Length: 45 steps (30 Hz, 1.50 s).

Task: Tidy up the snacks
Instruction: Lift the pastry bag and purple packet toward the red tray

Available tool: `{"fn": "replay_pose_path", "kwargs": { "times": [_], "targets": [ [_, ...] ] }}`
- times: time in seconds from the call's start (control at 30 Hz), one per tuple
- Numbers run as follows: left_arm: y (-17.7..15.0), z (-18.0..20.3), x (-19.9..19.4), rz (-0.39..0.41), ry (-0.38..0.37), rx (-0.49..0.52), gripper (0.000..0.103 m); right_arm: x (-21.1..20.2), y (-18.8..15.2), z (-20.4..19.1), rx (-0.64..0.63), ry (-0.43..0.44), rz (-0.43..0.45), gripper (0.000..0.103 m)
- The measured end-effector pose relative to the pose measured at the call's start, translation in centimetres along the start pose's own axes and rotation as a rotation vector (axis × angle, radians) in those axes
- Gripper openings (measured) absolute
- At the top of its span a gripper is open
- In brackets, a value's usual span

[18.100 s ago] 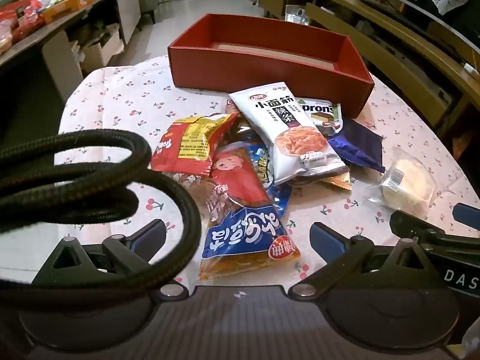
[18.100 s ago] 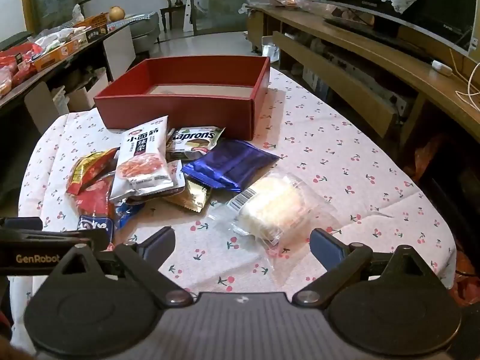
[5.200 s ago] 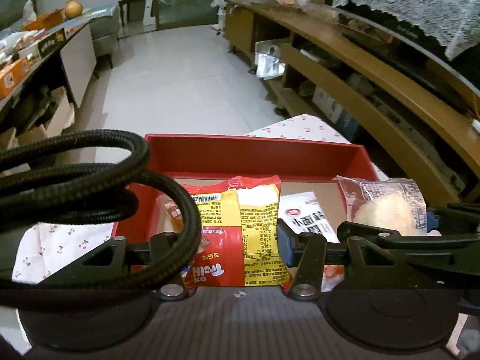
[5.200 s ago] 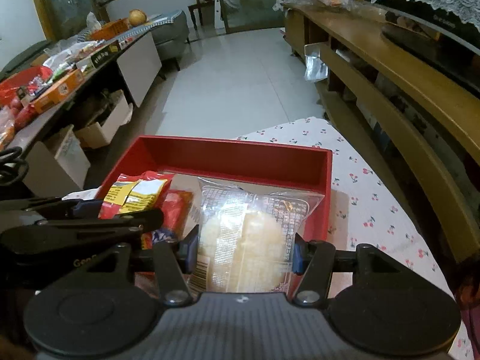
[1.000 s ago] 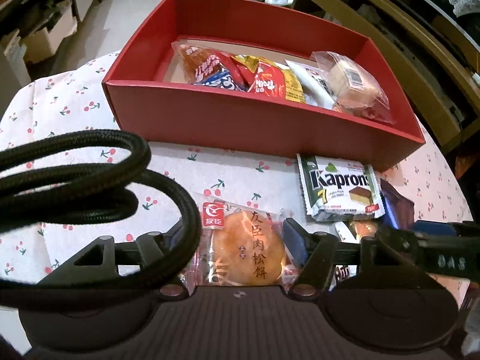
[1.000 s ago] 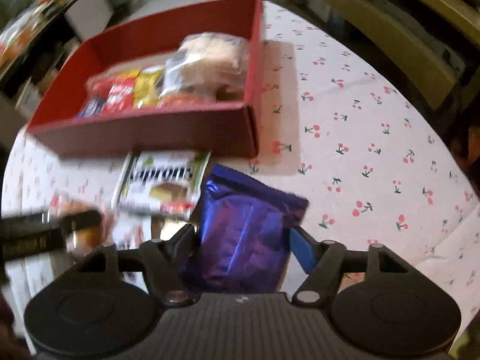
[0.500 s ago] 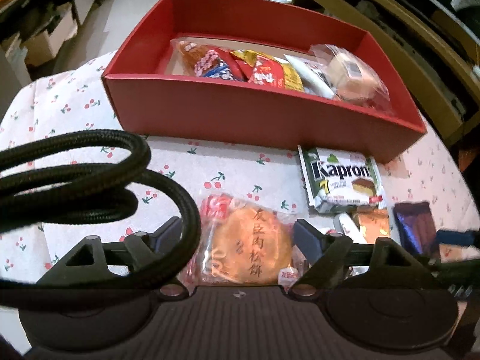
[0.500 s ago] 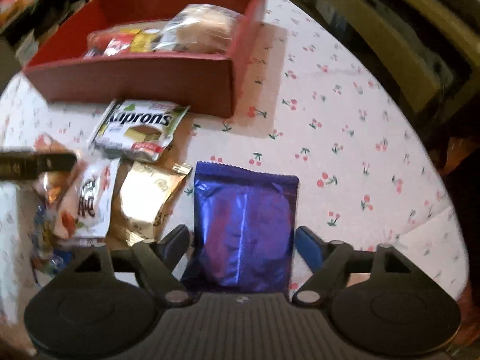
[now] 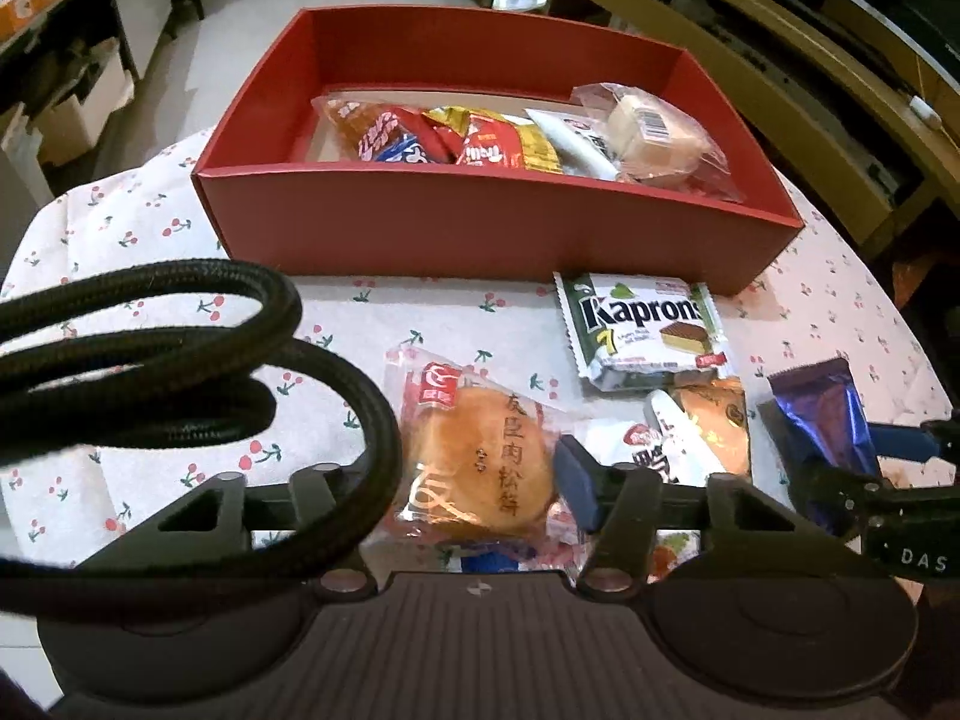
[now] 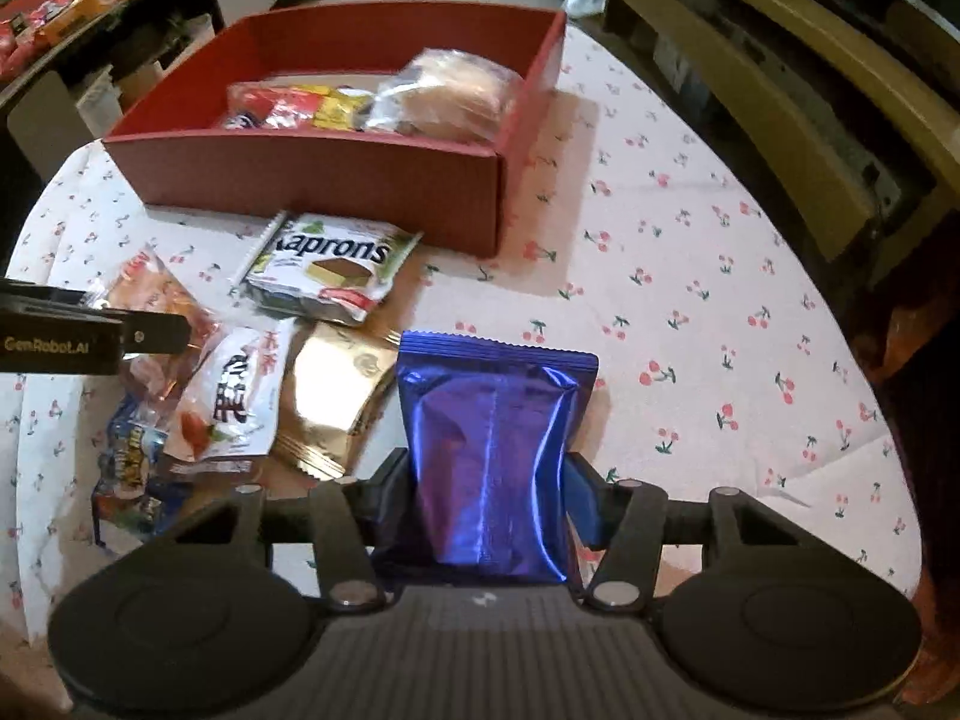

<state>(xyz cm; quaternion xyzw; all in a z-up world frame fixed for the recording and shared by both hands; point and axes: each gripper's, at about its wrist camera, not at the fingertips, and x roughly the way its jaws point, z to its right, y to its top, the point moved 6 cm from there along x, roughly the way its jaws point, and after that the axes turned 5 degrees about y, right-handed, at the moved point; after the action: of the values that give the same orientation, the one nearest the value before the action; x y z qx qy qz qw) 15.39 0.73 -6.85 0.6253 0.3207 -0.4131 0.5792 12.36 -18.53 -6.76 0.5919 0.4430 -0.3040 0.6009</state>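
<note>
Two grippers have just closed: the left gripper (image 9: 474, 468) clamps a round pastry packet (image 9: 477, 462) lettered in Chinese at lower centre, the right gripper (image 10: 489, 480) a plain blue foil pouch (image 10: 492, 456). Either slick wrapper could slip on the lift towards the red box (image 9: 480, 228) at upper centre. Between them lies a "Kaprons" pack (image 10: 327, 264).

My left tongs (image 9: 474, 474) pinch the round pork-floss cake packet (image 9: 480, 462); my right tongs (image 10: 489, 492) clamp the blue foil pouch (image 10: 492, 456); red box (image 9: 480, 222) at twelve o'clock.
</note>
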Motion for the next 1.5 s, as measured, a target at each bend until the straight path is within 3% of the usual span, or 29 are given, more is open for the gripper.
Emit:
{"fn": "replay_pose_path", "kwargs": {
  "times": [0.2, 0.27, 0.43, 0.57, 0.8, 1.0, 1.13, 1.2, 1.27, 1.3, 1.37, 1.5],
  "targets": [
    [0.0, 0.1, 0.7, 0.001, 0.027, 0.015, 0.078, 0.1, -0.1, -0.5, -0.005, 0.028, -0.009, 0.061],
    [0.3, 0.3, 1.4, -0.003, 0.039, 0.020, 0.089, 0.1, -0.2, -0.5, -0.005, 0.030, -0.012, 0.061],
    [0.0, 0.0, 1.9, -0.005, 0.040, 0.052, 0.091, 0.2, -0.1, -0.4, -0.003, 0.047, -0.019, 0.061],
    [0.2, 0.9, 2.6, 0.010, 0.076, 0.129, 0.102, 0.4, -0.2, -0.9, -0.002, 0.077, -0.038, 0.061],
    [1.0, 0.4, 1.6, 0.029, 0.047, 0.106, 0.100, 0.1, 0.0, -1.1, 0.007, 0.097, -0.031, 0.061],
    [0.4, 0.2, 2.3, -0.031, 0.002, 0.049, 0.102, 0.0, 0.1, -1.2, 0.002, 0.111, -0.029, 0.061],
    [0.3, 0.6, 2.8, -0.019, 0.021, 0.054, 0.103, 0.0, 0.1, -1.4, -0.007, 0.117, -0.028, 0.061],
    [0.0, 1.2, 2.5, -0.007, 0.031, 0.095, 0.099, 0.0, 0.1, -1.4, -0.007, 0.118, -0.032, 0.061],
    [0.4, 1.6, 1.7, 0.002, 0.001, 0.129, 0.084, 0.0, 0.1, -1.2, 0.001, 0.121, -0.031, 0.061],
    [0.8, 1.3, 1.0, 0.021, 0.000, 0.125, 0.084, -0.1, 0.0, -1.1, 0.004, 0.125, -0.029, 0.061],
    [1.0, 1.0, 0.6, 0.042, 0.016, 0.150, 0.095, -0.1, 0.1, -1.1, 0.006, 0.129, -0.028, 0.061],
    [0.6, 1.5, 1.4, 0.017, -0.021, 0.168, 0.096, -0.2, 0.1, -1.3, 0.004, 0.137, -0.027, 0.061]
  ]
}}
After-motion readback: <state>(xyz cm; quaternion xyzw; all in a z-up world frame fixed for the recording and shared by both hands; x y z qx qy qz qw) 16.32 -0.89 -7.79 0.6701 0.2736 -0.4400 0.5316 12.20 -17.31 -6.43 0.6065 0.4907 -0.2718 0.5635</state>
